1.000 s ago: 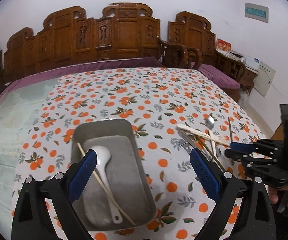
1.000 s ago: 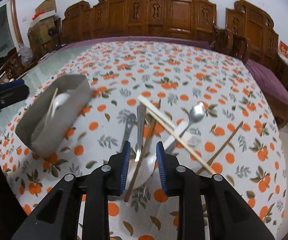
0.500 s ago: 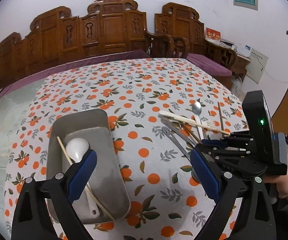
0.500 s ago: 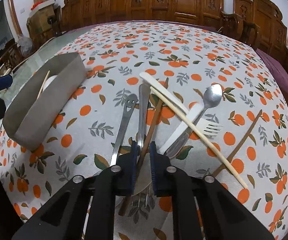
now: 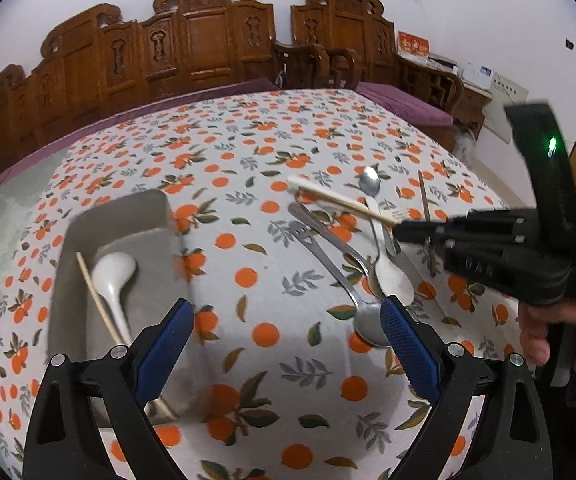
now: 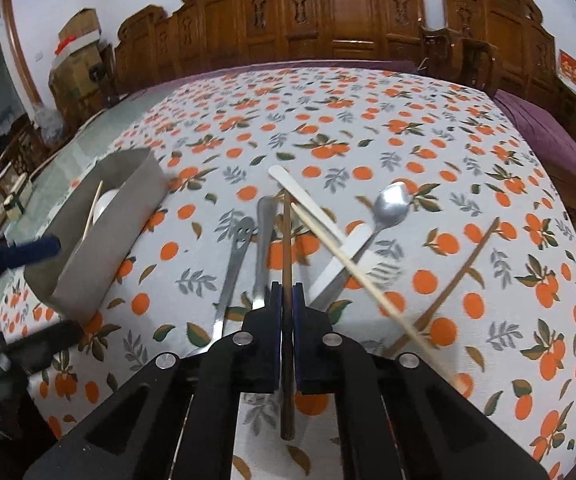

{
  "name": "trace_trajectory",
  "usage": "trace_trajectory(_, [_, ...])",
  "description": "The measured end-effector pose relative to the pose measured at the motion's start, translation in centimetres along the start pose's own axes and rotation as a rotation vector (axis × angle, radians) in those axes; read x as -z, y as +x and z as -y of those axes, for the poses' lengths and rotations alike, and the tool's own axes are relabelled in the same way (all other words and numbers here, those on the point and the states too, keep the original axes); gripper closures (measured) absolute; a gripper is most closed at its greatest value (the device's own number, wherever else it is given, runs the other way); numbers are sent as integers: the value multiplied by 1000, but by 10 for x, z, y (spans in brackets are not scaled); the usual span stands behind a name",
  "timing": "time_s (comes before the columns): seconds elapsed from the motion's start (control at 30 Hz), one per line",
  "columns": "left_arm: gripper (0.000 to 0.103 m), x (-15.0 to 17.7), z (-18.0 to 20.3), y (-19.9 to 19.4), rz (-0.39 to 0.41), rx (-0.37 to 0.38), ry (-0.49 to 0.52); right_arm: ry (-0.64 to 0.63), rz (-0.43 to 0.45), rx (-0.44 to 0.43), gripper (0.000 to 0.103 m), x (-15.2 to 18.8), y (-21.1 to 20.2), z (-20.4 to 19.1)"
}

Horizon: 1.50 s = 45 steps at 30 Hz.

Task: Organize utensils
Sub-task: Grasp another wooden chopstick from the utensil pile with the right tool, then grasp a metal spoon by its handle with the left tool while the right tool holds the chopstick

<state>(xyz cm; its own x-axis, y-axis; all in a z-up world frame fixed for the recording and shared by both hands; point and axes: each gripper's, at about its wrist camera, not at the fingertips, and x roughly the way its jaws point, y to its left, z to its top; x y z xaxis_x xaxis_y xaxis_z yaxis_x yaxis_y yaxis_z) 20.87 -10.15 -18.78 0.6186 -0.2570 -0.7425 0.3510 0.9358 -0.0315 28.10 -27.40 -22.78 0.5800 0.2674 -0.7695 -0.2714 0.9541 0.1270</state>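
A grey tray (image 5: 88,224) (image 6: 100,256) at the left holds a white spoon (image 5: 110,280) and a pale chopstick (image 5: 96,300). A pile of utensils lies right of it: metal spoons (image 6: 244,248), a steel spoon (image 6: 390,204), a white spoon (image 5: 394,280), a pale chopstick (image 6: 352,264) and a brown chopstick (image 6: 464,268). My right gripper (image 6: 287,292) is shut on a dark brown chopstick (image 6: 287,240) in the pile. My left gripper (image 5: 284,340) is open and empty above the cloth between tray and pile.
The table has an orange-print cloth (image 5: 272,152). Carved wooden chairs (image 5: 208,40) stand along the far side, with purple cushions (image 6: 540,128). Boxes (image 6: 76,52) are stacked far left. The right gripper's body (image 5: 528,248) shows at the right of the left wrist view.
My right gripper has closed from a wide gap onto the dark brown chopstick and lowered into the pile. My left gripper has shifted right, away from the tray, still open.
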Motion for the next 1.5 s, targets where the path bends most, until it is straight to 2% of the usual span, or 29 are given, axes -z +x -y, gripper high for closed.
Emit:
trace_trajectory(0.3, [15, -5, 26, 32, -71, 8, 19, 31, 36, 16, 97, -7, -7, 21])
trace_trajectory(0.4, [29, -7, 30, 47, -107, -1, 21, 49, 48, 9, 97, -9, -9, 26])
trace_trajectory(0.57, [46, -12, 33, 72, -167, 5, -14, 69, 67, -13, 97, -14, -13, 30])
trace_trajectory(0.7, [61, -16, 36, 89, -211, -24, -14, 78, 71, -30, 97, -15, -13, 32])
trace_trajectory(0.83, [67, -21, 40, 95, -210, -48, -3, 107, 82, -80, 97, -17, -16, 37])
trace_trajectory(0.9, [75, -24, 41, 97, -210, -53, -9, 117, 92, -93, 97, -18, -19, 39])
trace_trajectory(1.03, [83, -24, 41, 97, -211, -60, -2, 122, 108, -101, 97, -19, -23, 39])
trace_trajectory(1.1, [91, -23, 42, 96, -212, -69, 14, 116, 114, -108, 97, -19, -24, 36])
trace_trajectory(1.33, [98, -19, 34, 91, -218, -94, 35, 97, 125, -121, 97, -20, -27, 30])
trace_trajectory(1.5, [98, -16, 21, 83, -212, -94, 22, 91, 126, -122, 97, -20, -27, 28])
